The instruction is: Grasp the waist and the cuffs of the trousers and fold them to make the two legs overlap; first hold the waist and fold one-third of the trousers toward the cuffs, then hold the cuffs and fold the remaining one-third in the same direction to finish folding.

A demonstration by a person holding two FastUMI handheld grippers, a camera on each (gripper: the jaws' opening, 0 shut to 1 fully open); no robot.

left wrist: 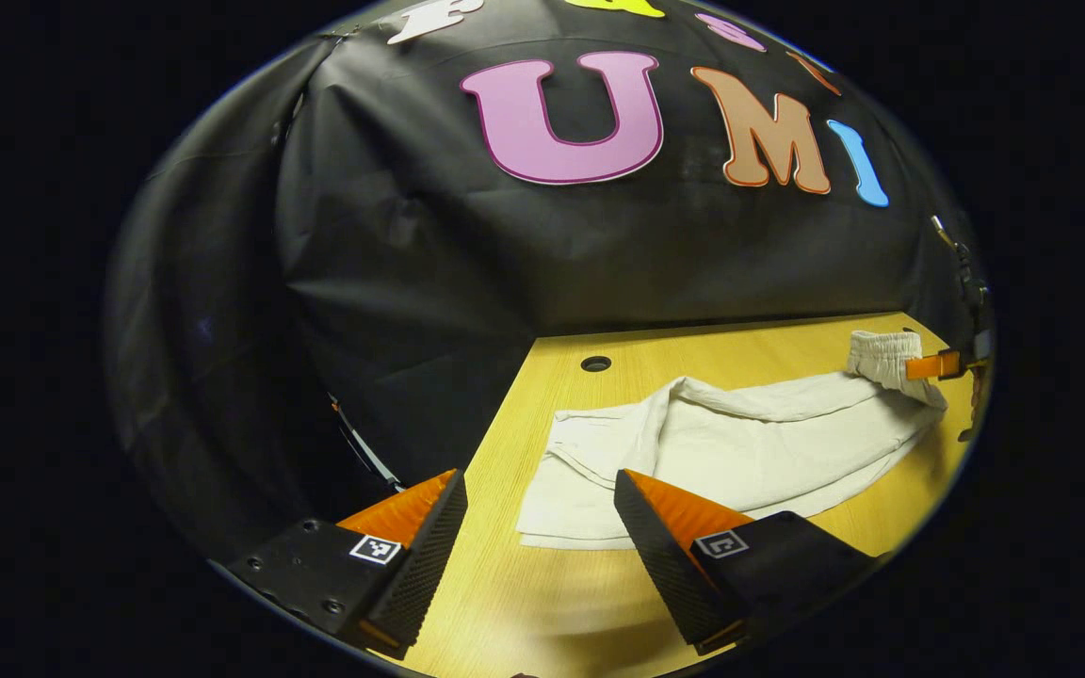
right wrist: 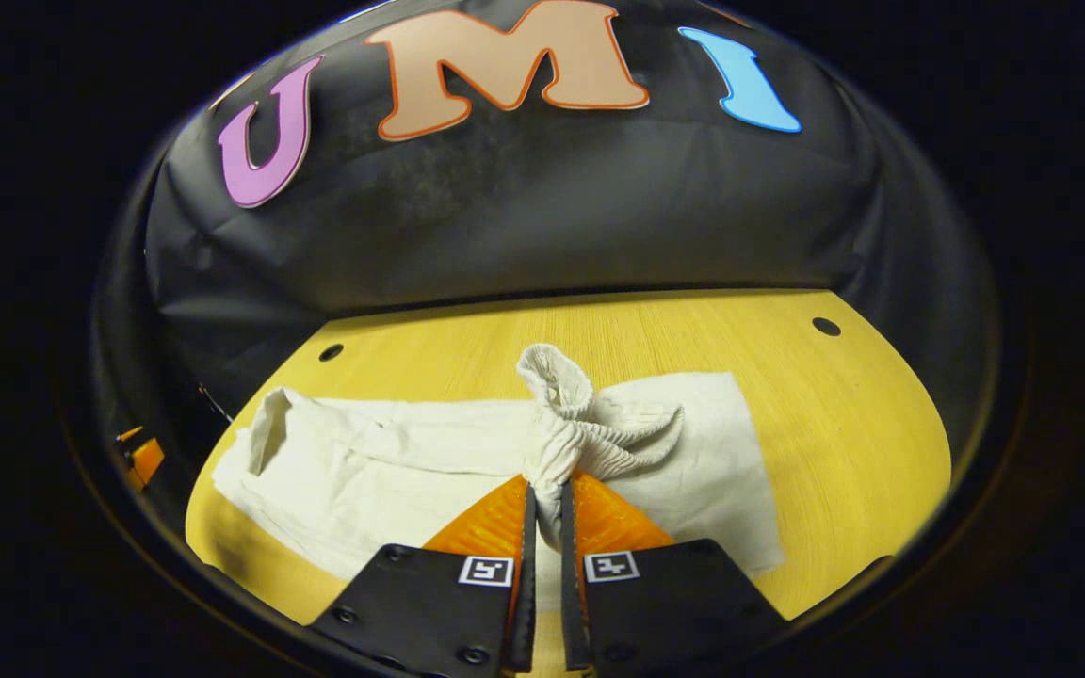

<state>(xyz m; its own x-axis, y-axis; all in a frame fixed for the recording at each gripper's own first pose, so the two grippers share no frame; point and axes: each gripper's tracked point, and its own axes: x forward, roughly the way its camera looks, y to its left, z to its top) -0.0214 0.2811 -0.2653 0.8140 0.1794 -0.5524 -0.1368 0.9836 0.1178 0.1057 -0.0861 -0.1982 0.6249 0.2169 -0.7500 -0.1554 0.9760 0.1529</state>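
Right gripper (right wrist: pixel 543 504) clenched on the gathered waistband (right wrist: pixel 557 443) of the trousers (right wrist: pixel 364 471), at six o'clock in the right gripper view. Left gripper (left wrist: pixel 540 513) released above the table (left wrist: pixel 542 584), cuff end near. Judgement: lift gently; the soft, creased cotton bunches easily.

1. A black cloth wall (right wrist: pixel 542 217) stands behind the worktop, creased and wrinkled, with soft sheen on its folds.
2. In the left gripper view the cloth (left wrist: pixel 392 282) also hangs down past the worktop's edge at 9 o'clock.
3. The worktop (right wrist: pixel 844 424) is yellowish wood with fine straight grain.
4. Two dark round holes (right wrist: pixel 825 327) sit near its far edge, at 10 and 2 o'clock in the right gripper view.
5. Light falls brightly on the wood; the surroundings are dark.
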